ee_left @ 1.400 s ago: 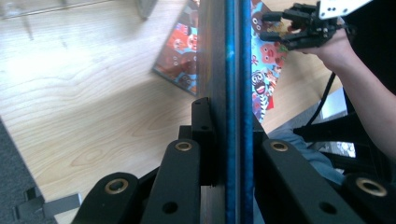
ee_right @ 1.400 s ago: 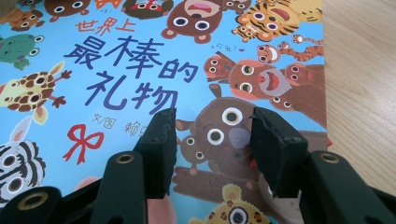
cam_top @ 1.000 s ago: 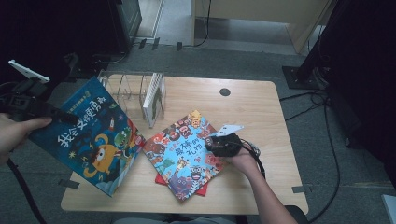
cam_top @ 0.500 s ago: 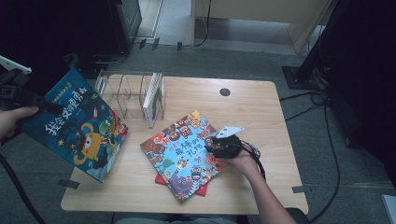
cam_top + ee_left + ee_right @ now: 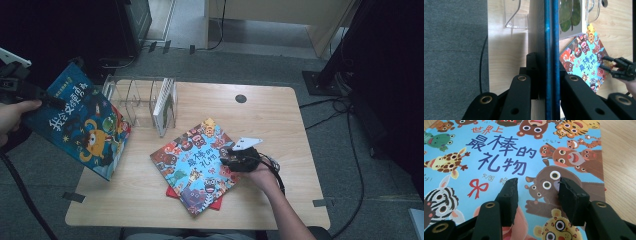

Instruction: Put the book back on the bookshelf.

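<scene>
Left gripper clamps blue book off desk's left edge; right gripper hovers unclenched over animal book.

Left hand-held gripper is raised at far left, jaws clamped tight; right hand-held gripper rests low, jaws parted.

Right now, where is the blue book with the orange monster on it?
In the high view the blue monster book is off the table's left edge, pinched in the left tongs, just left of the clear book rack.
</scene>
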`<state>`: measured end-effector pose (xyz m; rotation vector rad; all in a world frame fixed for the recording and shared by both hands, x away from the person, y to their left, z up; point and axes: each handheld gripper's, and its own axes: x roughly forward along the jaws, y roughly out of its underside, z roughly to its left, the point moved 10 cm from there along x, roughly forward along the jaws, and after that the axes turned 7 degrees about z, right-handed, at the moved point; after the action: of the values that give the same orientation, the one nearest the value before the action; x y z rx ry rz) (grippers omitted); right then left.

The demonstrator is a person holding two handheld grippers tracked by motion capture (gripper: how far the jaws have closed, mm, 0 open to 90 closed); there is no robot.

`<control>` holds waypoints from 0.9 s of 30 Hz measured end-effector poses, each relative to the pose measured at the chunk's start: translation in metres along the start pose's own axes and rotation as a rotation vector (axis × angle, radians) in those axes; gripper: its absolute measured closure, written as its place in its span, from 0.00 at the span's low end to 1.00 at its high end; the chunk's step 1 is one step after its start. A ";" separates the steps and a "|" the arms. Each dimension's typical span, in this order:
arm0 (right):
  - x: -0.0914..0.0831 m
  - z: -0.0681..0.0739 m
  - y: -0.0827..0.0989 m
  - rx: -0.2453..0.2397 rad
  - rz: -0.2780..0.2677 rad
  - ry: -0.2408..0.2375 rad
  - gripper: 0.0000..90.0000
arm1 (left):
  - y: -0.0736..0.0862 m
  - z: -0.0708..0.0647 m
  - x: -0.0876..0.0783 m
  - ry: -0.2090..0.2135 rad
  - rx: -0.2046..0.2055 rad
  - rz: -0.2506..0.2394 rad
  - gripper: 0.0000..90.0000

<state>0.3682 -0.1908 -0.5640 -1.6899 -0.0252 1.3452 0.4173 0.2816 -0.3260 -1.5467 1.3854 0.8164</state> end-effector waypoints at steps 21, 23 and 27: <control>-0.005 0.007 0.007 0.005 -0.008 0.008 0.56 | -0.026 0.004 -0.012 -0.018 -0.013 -0.053 0.92; -0.006 0.008 0.007 0.009 -0.008 0.004 0.56 | -0.031 0.004 -0.010 -0.013 -0.013 -0.065 0.92; -0.007 0.009 0.008 0.024 -0.015 -0.004 0.55 | -0.042 0.005 -0.005 -0.008 -0.021 -0.086 0.92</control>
<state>0.3542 -0.1934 -0.5639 -1.6646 -0.0238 1.3328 0.4577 0.2875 -0.3156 -1.6063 1.2988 0.7857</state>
